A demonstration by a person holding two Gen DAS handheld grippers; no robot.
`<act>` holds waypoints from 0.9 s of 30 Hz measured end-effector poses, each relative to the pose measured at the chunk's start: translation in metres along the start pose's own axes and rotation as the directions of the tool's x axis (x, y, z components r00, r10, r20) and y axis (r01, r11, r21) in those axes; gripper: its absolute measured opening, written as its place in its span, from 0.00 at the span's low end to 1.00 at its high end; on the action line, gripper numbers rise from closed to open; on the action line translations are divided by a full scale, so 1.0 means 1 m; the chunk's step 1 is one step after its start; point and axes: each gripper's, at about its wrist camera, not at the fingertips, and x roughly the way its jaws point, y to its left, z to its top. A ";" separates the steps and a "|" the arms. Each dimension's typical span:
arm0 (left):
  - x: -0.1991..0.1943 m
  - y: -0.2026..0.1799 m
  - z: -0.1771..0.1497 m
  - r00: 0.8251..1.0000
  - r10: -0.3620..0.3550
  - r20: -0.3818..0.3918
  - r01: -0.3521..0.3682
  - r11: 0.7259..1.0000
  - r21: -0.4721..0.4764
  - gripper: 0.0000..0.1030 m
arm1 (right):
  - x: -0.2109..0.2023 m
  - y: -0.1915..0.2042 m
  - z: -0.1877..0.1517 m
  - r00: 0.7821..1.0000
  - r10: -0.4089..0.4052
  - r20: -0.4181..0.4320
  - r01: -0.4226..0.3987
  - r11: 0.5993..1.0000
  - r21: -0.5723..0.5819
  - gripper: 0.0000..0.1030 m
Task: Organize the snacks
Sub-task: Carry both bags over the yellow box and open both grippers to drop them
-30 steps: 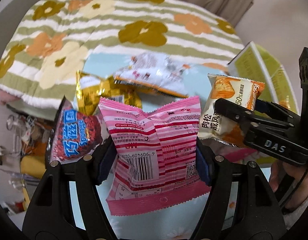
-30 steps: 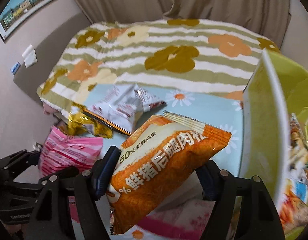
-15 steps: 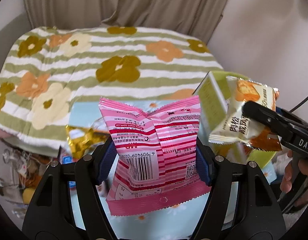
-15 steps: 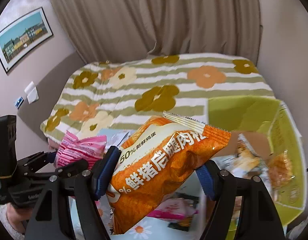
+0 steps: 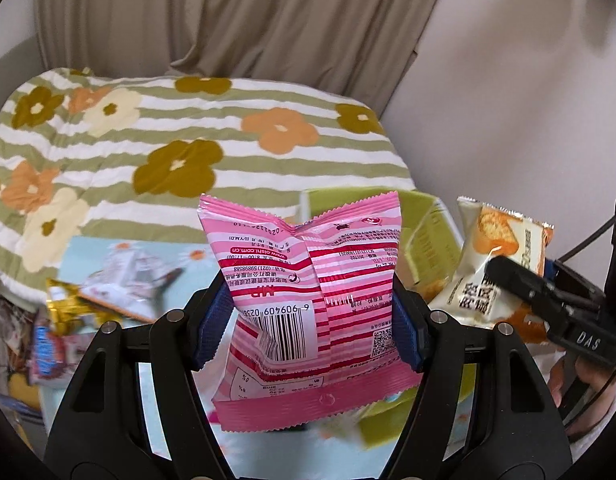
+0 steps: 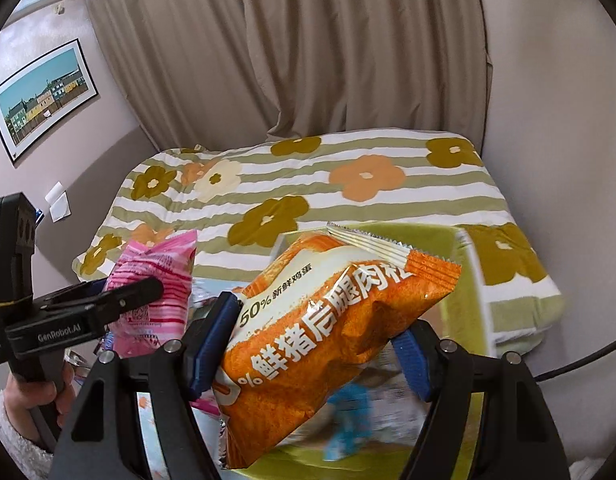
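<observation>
Flowered bed (image 5: pixel 156 160) behind. Left hand-held gripper (image 5: pixel 312 316) clamps pink packet (image 5: pixel 308 280); right hand-held gripper (image 6: pixel 312 344) clamps orange packet (image 6: pixel 332 328), both above green box (image 6: pixel 464 264).

Taupe curtains (image 6: pixel 308 60), pale walls (image 5: pixel 508 100), framed picture (image 6: pixel 42 94), floral striped bedspread (image 5: pixel 148 148)

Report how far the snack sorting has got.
Done: the green box already holds some packets, blurred in the right wrist view. In hand: the left gripper clamps a pink striped snack bag and the right gripper an orange snack bag, both held above the box. Left: a silver packet, a gold packet and a red-and-blue packet lie outside on the light blue cloth.
</observation>
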 end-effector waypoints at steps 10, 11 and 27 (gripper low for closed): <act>0.082 -0.065 0.032 0.996 -0.002 -0.088 0.004 1.000 0.028 0.65 | 0.012 -0.072 0.004 0.999 0.000 -0.039 0.002 0.999 0.043 0.68; 0.093 -0.069 0.035 0.995 -0.002 -0.103 0.006 0.999 0.032 0.65 | 0.015 -0.076 0.004 0.999 0.000 -0.043 0.003 0.999 0.048 0.68; 0.185 -0.077 0.041 0.962 0.013 -0.273 0.008 0.997 0.075 0.86 | 0.058 -0.109 0.007 0.994 0.002 -0.111 0.008 0.995 0.095 0.55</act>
